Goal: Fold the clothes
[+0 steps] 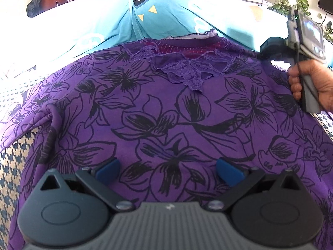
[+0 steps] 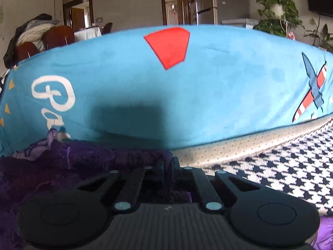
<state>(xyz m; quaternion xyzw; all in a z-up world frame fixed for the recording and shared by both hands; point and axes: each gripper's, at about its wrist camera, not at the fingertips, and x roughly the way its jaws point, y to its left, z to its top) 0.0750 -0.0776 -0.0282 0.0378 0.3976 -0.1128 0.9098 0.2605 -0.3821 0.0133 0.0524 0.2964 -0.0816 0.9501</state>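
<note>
Purple floral top (image 1: 166, 108), soft and limp, lies spread ahead of the wide-open left gripper (image 1: 167, 167), while the right gripper (image 2: 167, 162) pinches its lacy shoulder edge between closed jaws.

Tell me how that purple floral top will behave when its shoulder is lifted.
The purple floral top will probably sag and trail, since it drapes limply over the surface. It looks light, thin knit. The lace neckline may stretch or snag; the right gripper is shut on fabric nearby.
</note>
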